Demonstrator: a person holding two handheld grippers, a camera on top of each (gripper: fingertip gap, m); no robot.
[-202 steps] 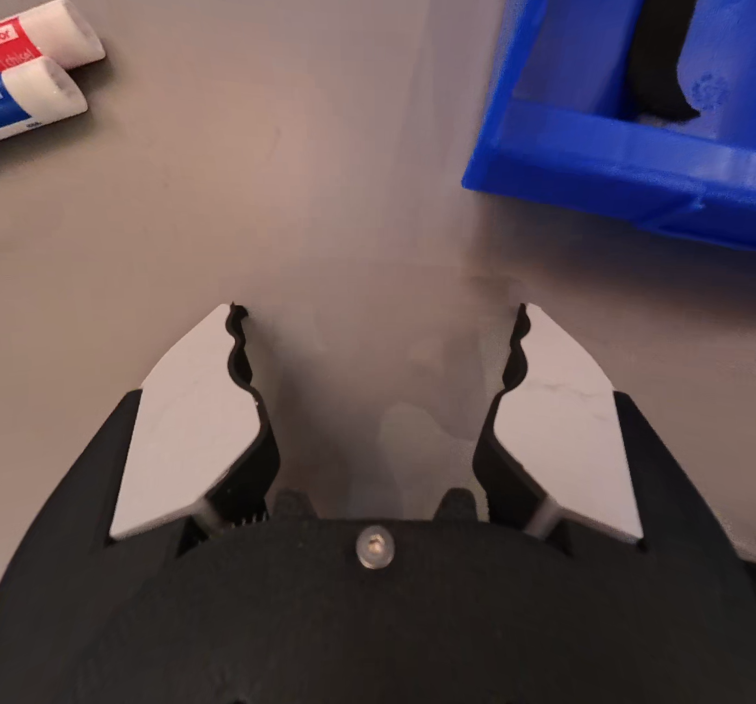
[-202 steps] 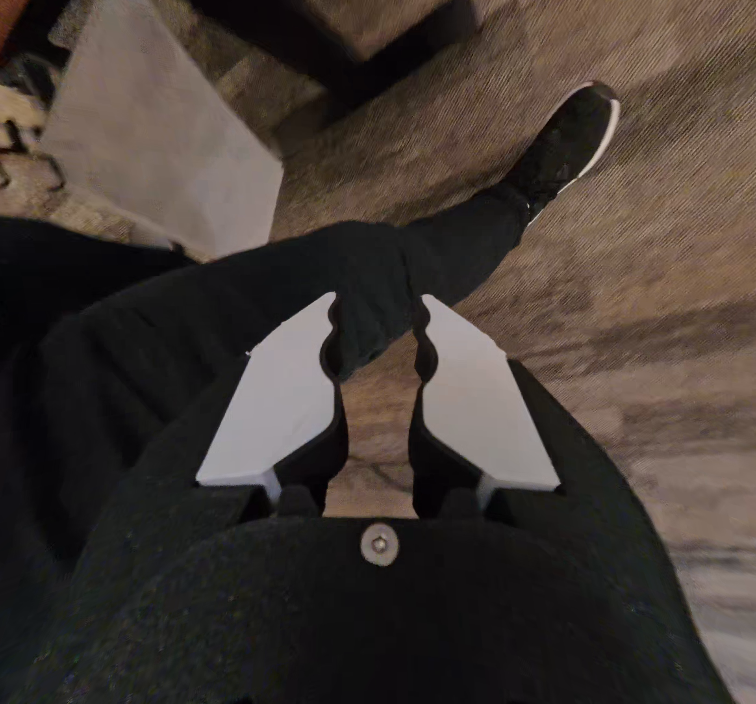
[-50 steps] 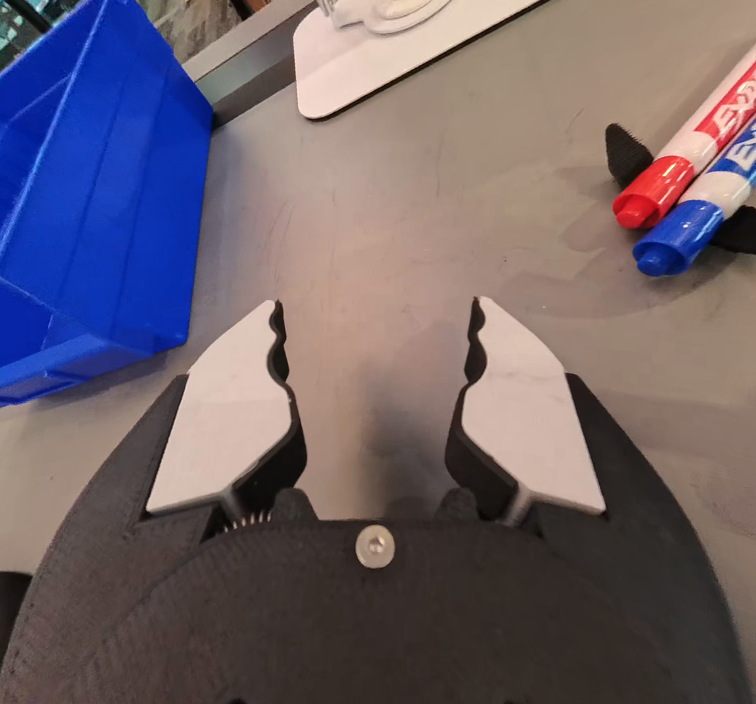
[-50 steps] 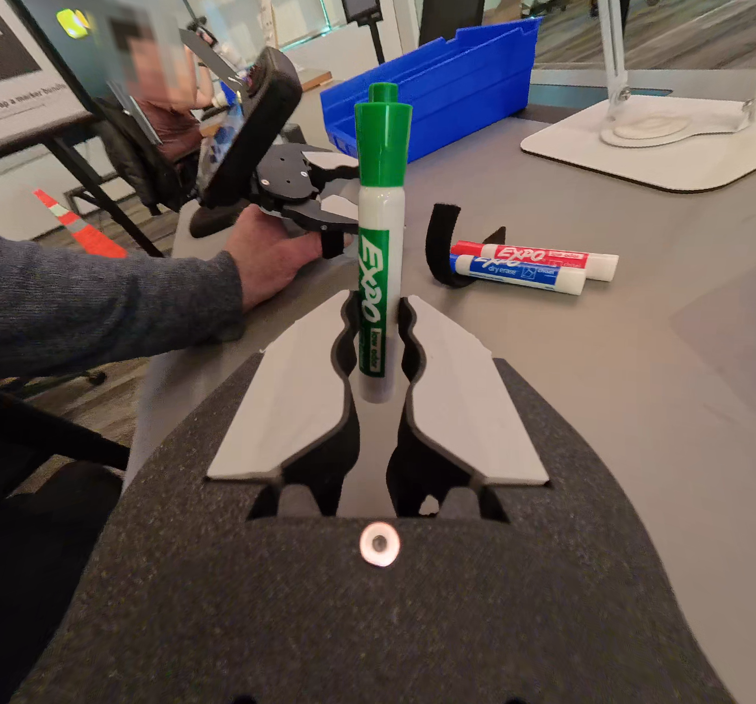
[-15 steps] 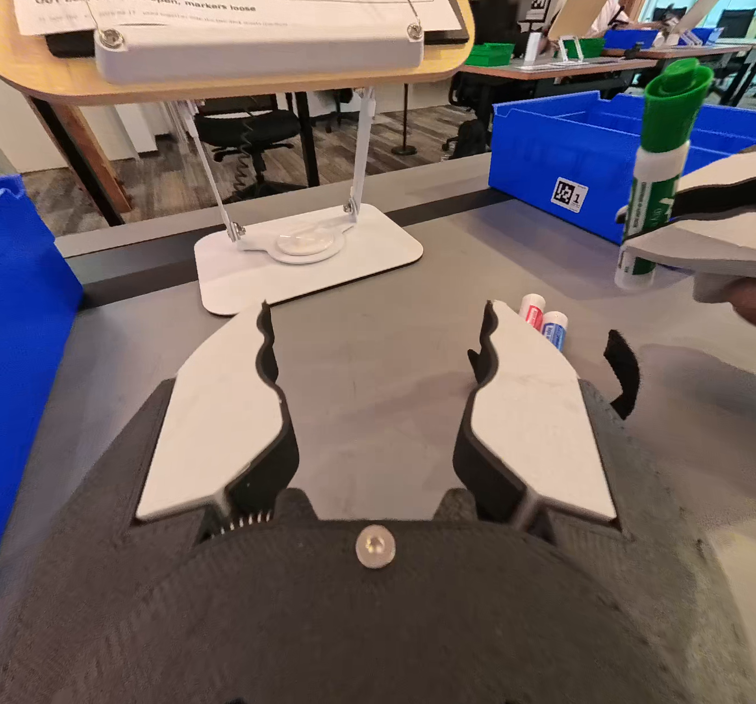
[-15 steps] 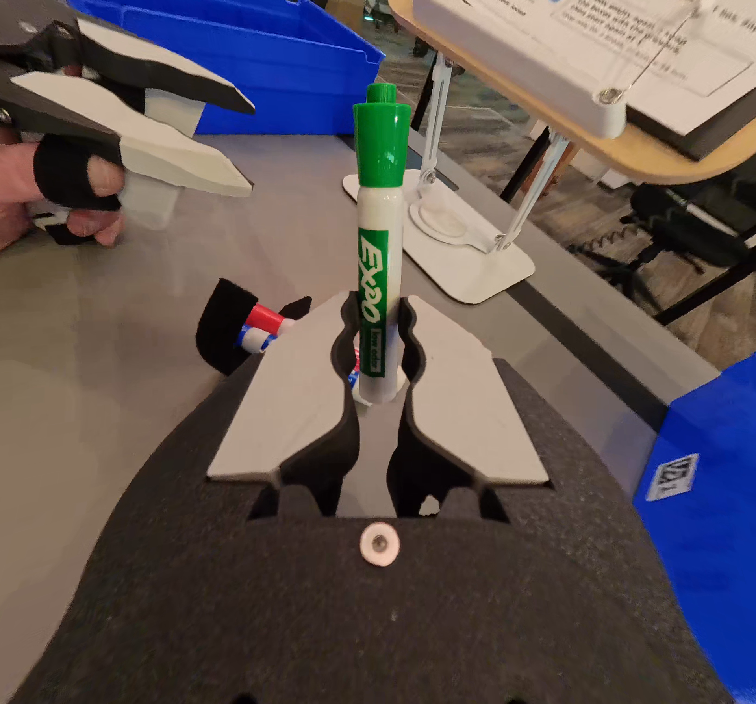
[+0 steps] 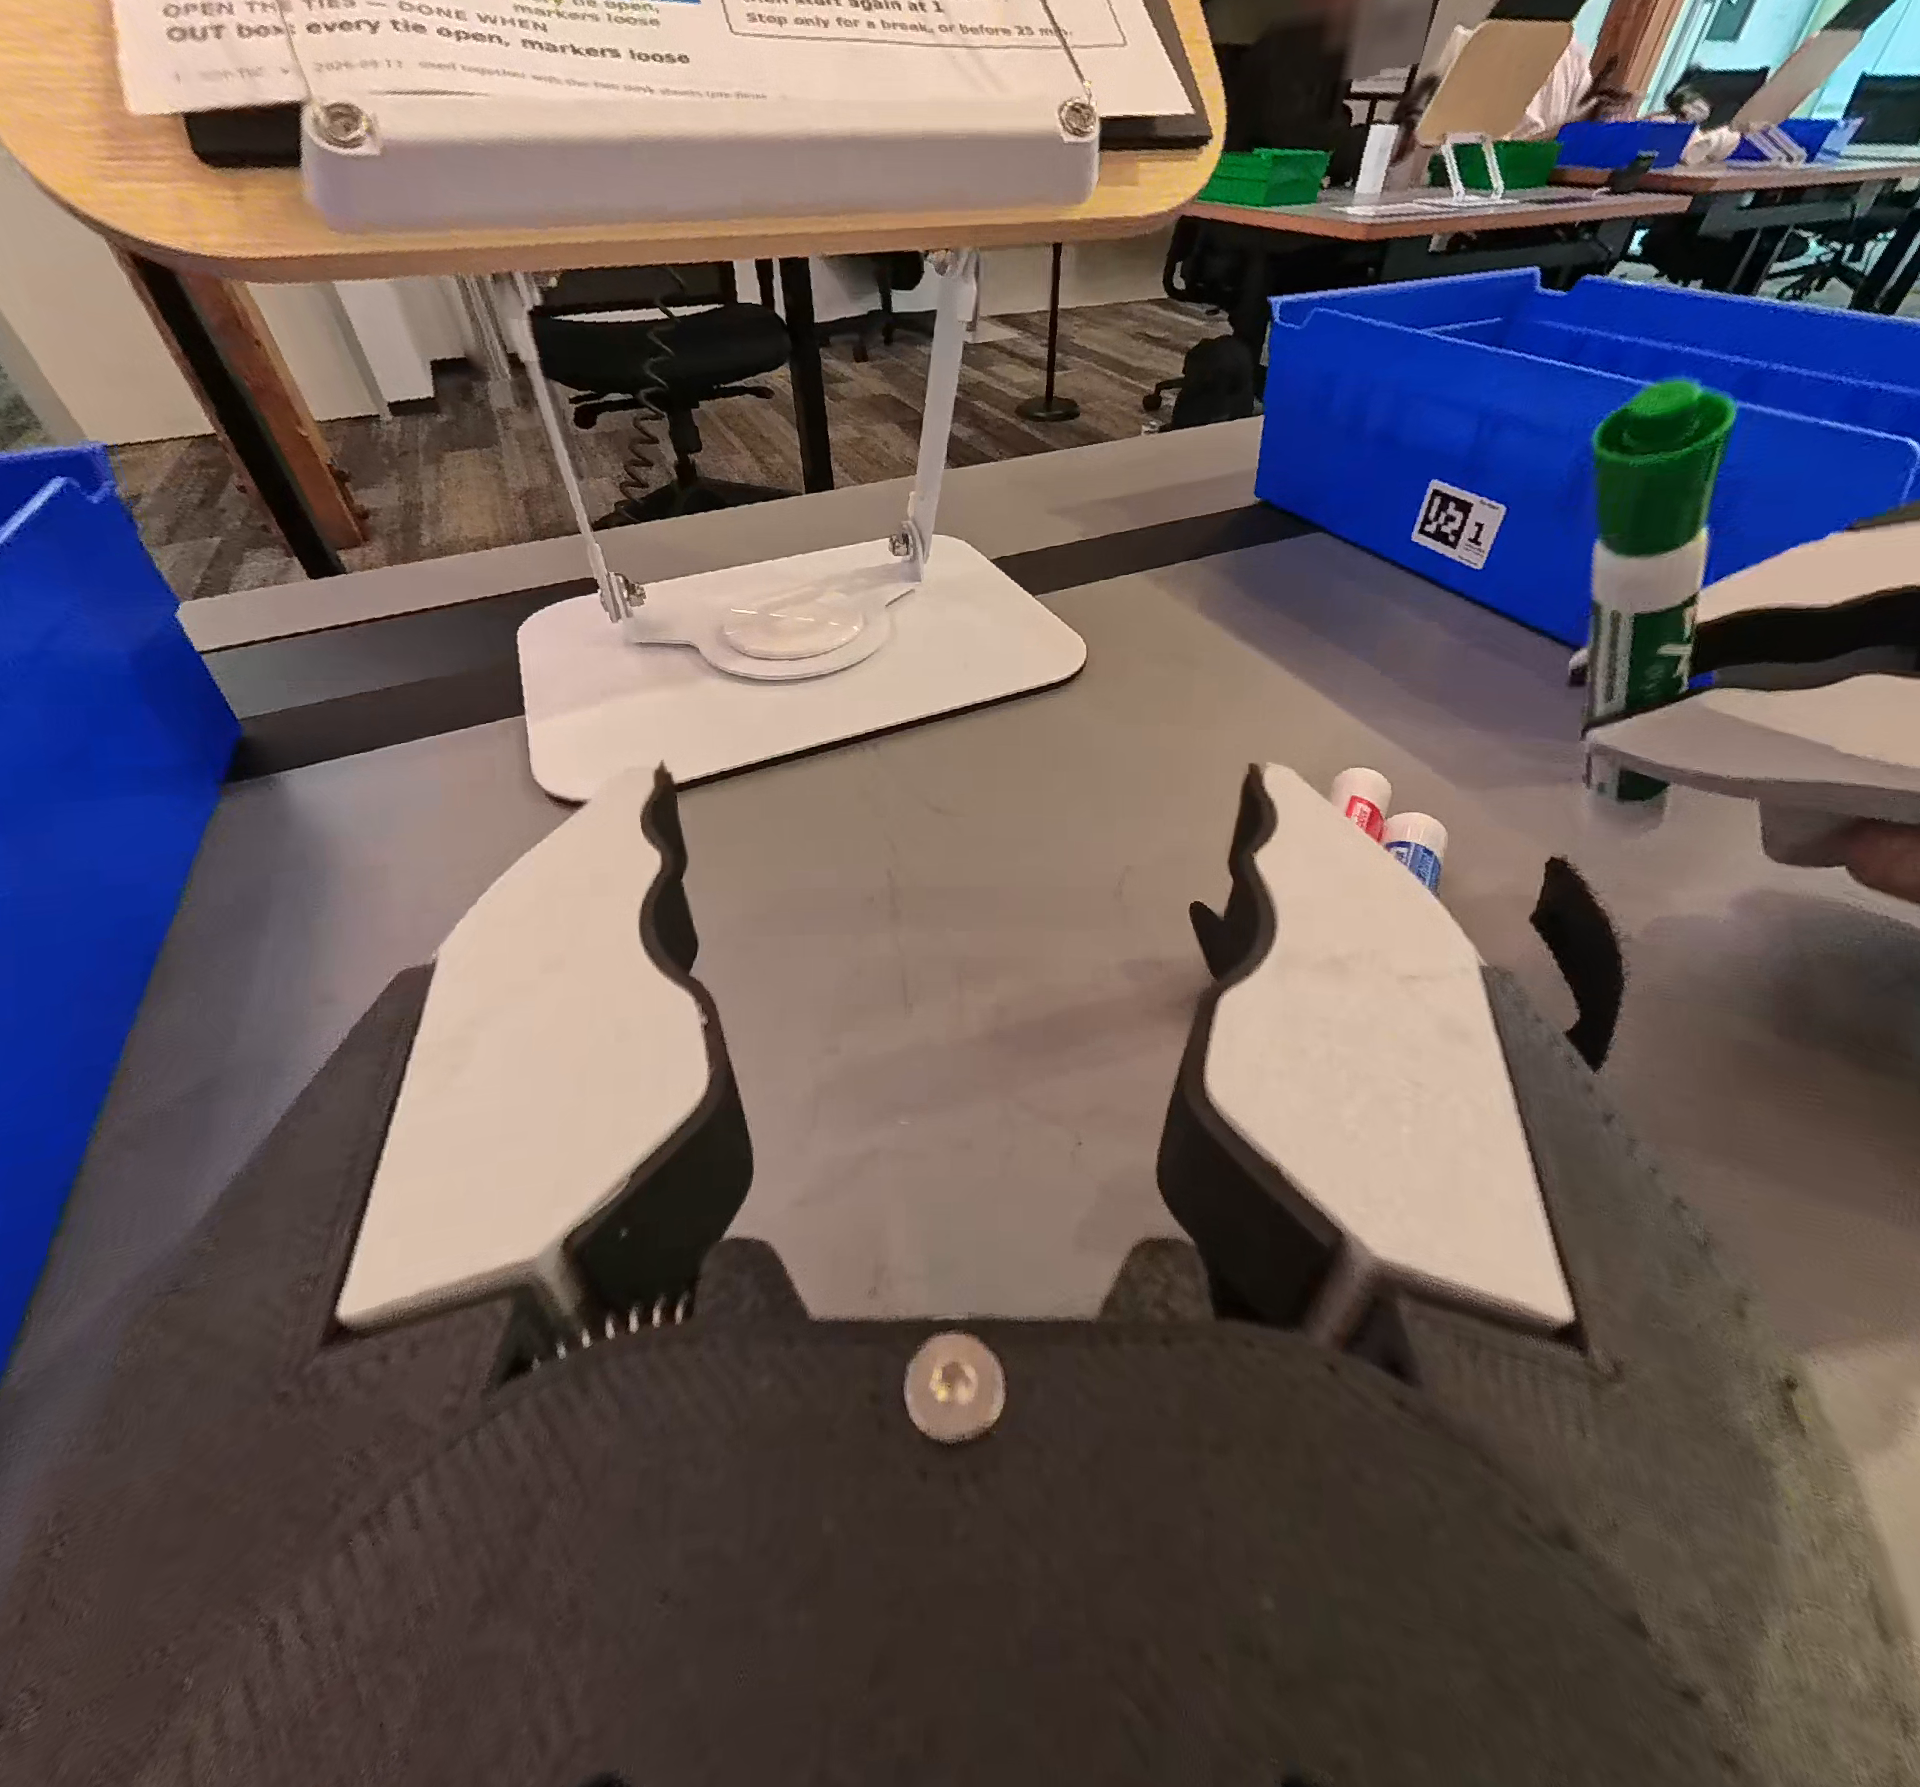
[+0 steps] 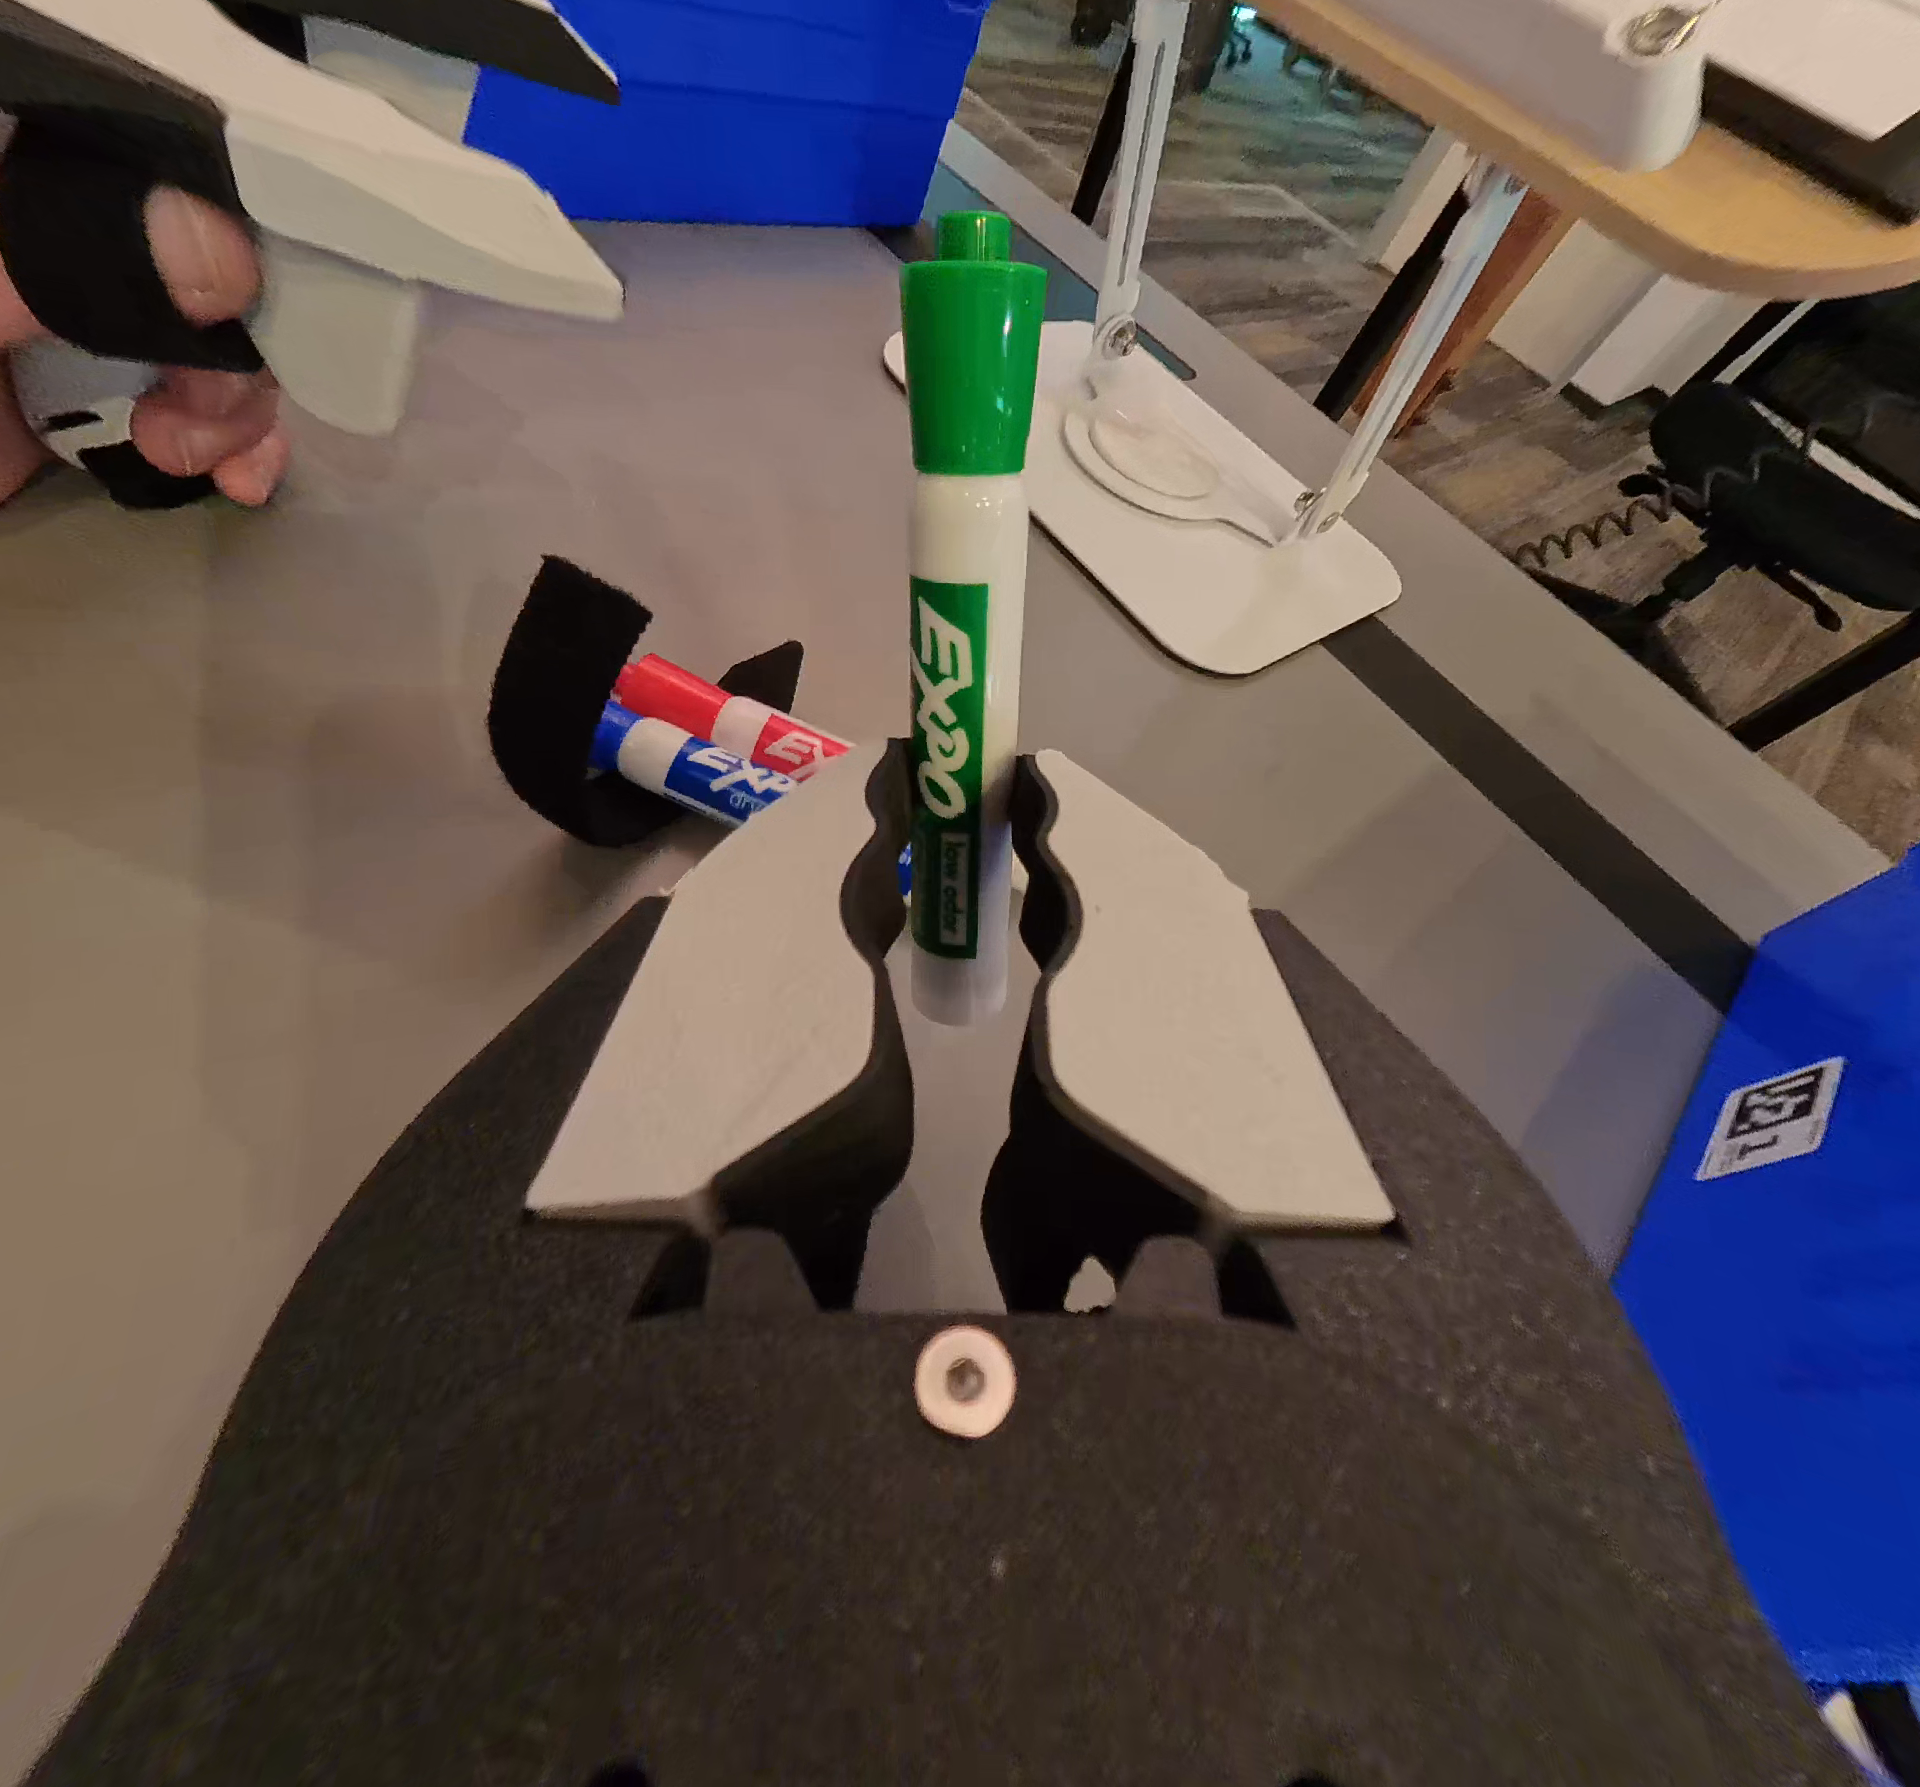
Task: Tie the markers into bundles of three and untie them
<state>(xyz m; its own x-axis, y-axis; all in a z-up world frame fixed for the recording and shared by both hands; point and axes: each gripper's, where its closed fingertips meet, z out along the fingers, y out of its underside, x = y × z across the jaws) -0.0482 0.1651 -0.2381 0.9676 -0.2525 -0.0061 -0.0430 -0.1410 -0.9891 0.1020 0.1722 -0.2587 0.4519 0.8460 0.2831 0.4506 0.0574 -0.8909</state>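
Observation:
My right gripper (image 8: 956,781) is shut on a green marker (image 8: 966,532) and holds it upright, cap up, above the grey table. A red marker (image 8: 727,703) and a blue marker (image 8: 686,761) lie side by side on an open black strap (image 8: 556,688) just left of and beyond my right fingers. My left gripper (image 7: 956,787) is open and empty over bare table. In its view the red marker's end (image 7: 1359,794), the blue marker's end (image 7: 1415,844) and the strap (image 7: 1579,948) show past its right finger. The green marker (image 7: 1652,553) in the right gripper is at the far right.
A white document stand (image 7: 800,657) with a sheet of paper stands at the table's back edge. A blue bin (image 7: 1538,449) with a tag sits at the back right, another blue bin (image 7: 83,761) at the left. A person's hand (image 8: 197,418) holds the left gripper. The strap (image 7: 1579,948) is about 6 centimetres from my left fingertips. Look for it in the right wrist view (image 8: 536,612) too.
My right gripper has come nearer to the two lying markers and the strap with the green marker still in it. My left gripper has shifted only slightly and stays open.

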